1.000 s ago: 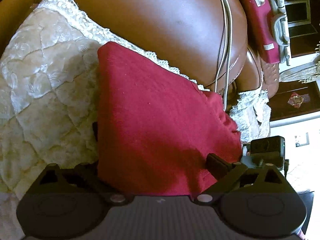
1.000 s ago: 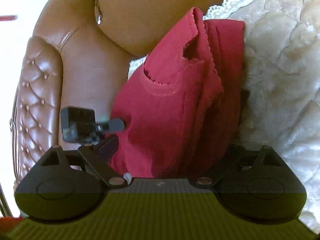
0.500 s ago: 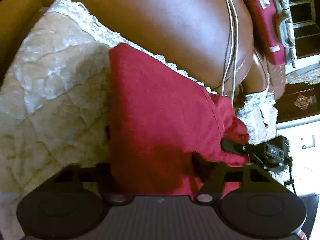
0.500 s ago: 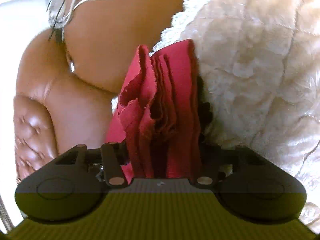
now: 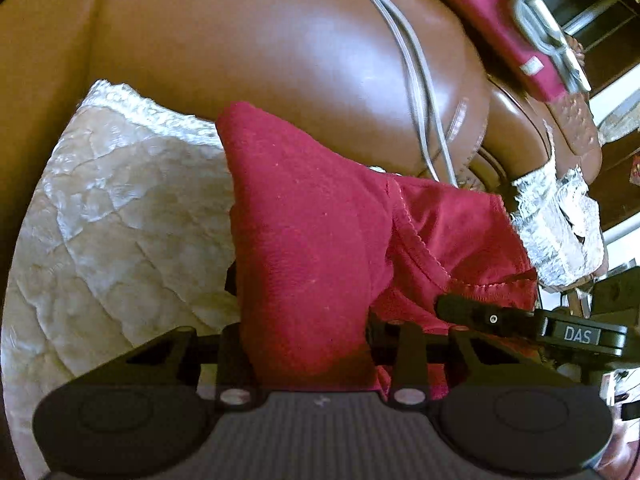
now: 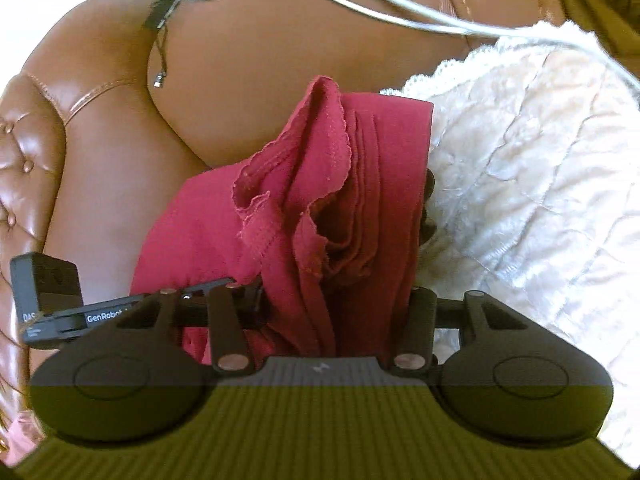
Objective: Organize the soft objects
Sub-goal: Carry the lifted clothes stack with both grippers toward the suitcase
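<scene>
Change: both grippers' fingers have narrowed onto the red cloth [image 5: 320,248] since a second ago; its loose hem has bunched into folds.
Left gripper [image 5: 308,344]: fingers clamped on the cloth's lower edge.
Right gripper [image 6: 336,312]: fingers pinching the gathered layers [image 6: 332,216].
Cloth position: held up between the two grippers, against the cream quilt [image 5: 120,216] on the brown sofa [image 5: 280,52].
Handling: light, limp, non-slippery by the look; it will likely sag wherever unsupported, so hold through all layers near the folded edge.
Axis: long axis appears to run from the fingers up toward the sofa back; the frayed hem points upward.
</scene>
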Motion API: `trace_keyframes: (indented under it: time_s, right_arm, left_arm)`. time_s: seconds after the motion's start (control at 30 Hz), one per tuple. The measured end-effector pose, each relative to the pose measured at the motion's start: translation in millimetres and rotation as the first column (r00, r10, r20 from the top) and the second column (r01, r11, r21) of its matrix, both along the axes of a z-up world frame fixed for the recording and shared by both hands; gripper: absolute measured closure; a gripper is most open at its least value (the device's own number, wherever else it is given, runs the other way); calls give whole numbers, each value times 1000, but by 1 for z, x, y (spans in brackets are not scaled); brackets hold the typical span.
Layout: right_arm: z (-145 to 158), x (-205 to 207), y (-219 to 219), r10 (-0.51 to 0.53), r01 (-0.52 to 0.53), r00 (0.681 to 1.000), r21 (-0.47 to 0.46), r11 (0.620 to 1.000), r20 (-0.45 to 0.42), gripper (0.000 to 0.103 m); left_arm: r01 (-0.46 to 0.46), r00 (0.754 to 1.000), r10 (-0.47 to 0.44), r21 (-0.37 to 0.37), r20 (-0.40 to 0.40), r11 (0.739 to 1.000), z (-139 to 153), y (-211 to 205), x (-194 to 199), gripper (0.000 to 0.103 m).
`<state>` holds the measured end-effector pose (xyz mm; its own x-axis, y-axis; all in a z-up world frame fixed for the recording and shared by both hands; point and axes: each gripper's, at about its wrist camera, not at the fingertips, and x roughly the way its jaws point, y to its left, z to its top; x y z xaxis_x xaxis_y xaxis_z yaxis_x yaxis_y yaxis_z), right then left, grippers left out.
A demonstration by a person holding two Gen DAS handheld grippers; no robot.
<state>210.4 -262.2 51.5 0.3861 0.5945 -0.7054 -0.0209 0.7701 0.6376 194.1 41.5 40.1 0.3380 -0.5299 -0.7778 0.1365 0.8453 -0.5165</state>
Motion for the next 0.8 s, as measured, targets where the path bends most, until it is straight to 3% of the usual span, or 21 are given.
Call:
trace_keyframes:
  time_s: [0.2, 0.5, 0.8]
  right_arm:
    - [26, -24, -7, 27, -24, 999, -65, 998, 41, 47]
    - [44, -20, -24, 87, -82, 995, -94, 992, 50, 47]
    - [64, 2, -82, 196, -186, 977, -109, 976, 86, 47]
  left_arm:
    - [-38, 999, 38, 10, 8, 999, 16, -23, -21, 64]
    - [-97, 995, 92, 133, 42, 986, 50, -70, -39, 64]
    - [-221, 973, 199, 209, 117, 953, 63, -161, -49, 64]
